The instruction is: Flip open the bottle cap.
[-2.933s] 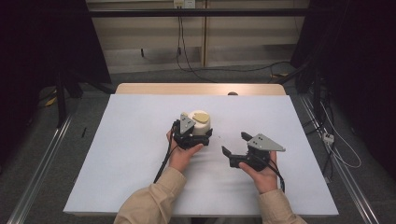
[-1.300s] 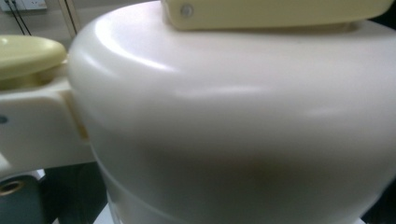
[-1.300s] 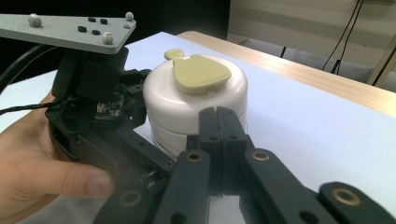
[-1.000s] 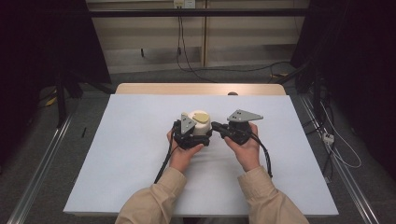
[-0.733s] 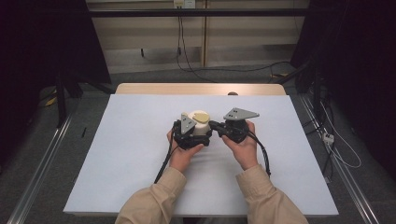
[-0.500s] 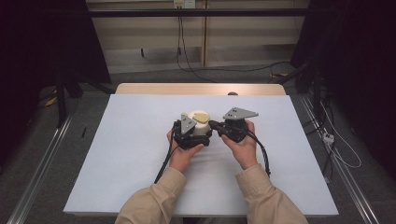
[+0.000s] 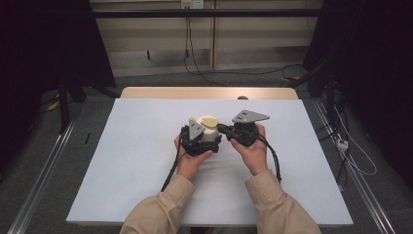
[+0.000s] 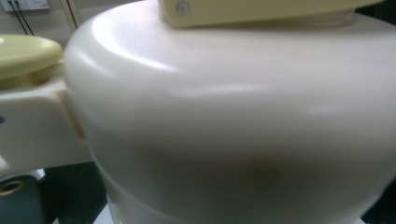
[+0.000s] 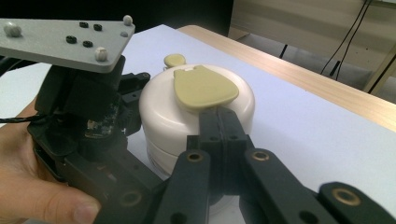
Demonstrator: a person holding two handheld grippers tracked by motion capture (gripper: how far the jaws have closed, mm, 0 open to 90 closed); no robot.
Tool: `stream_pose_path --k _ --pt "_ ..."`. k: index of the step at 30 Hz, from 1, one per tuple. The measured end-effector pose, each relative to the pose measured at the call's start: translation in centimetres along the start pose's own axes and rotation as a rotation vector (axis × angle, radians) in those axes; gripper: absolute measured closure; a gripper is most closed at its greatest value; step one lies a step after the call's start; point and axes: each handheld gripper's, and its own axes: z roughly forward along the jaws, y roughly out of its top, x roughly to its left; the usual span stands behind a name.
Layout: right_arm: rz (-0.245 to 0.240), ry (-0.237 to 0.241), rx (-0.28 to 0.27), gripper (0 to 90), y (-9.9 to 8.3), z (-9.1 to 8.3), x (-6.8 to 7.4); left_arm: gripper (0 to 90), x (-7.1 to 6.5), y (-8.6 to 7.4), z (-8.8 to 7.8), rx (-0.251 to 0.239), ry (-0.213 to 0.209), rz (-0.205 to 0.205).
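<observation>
The left claw (image 7: 203,139) is pinching the cream jar (image 7: 209,129) on the worktop (image 7: 131,146); the right claw (image 9: 219,122), pressed together, is touching its yellow lid tab (image 9: 203,86).

left gripper (image 7: 207,139): jaws hidden | right gripper (image 9: 219,122): jaws closed together

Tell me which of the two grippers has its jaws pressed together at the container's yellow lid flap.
The right gripper: its jaws meet, tips at the edge of the yellow flap. The left gripper sits against the side of the cream container.
</observation>
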Motion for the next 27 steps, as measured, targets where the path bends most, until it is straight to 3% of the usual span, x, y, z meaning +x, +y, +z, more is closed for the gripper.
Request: stream_pose_path --k 24,27 --pt "0.011 0.010 -0.027 90.0 0.58 0.29 -0.14 5.0 -0.09 -0.01 0.04 0.000 0.005 -0.001" --pt "0.021 0.038 -0.036 90.0 0.62 0.40 -0.07 5.0 -0.12 0.00 0.05 0.000 0.007 0.000"
